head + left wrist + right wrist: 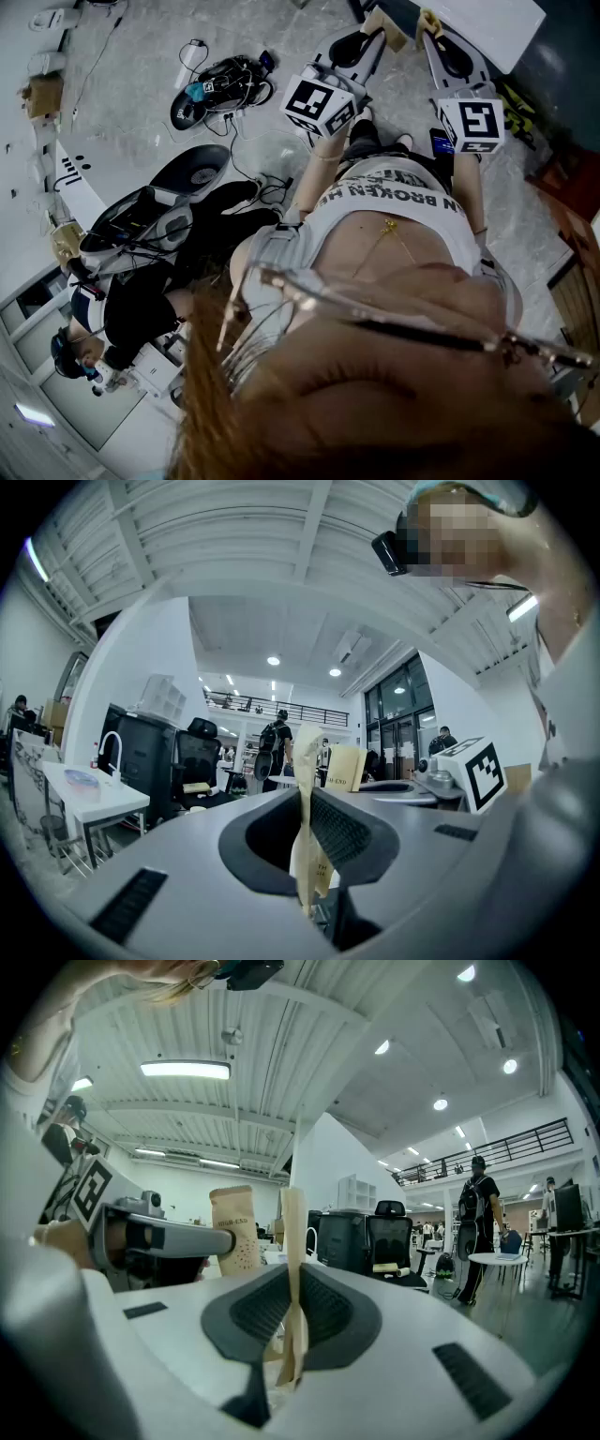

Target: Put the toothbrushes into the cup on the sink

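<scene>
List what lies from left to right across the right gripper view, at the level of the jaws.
Marker cube → left gripper → right gripper, jaws together with nothing between them → black office chair → standing person in black.

Left gripper point(306, 757), jaws together, hangs near the right gripper point(344, 766).
</scene>
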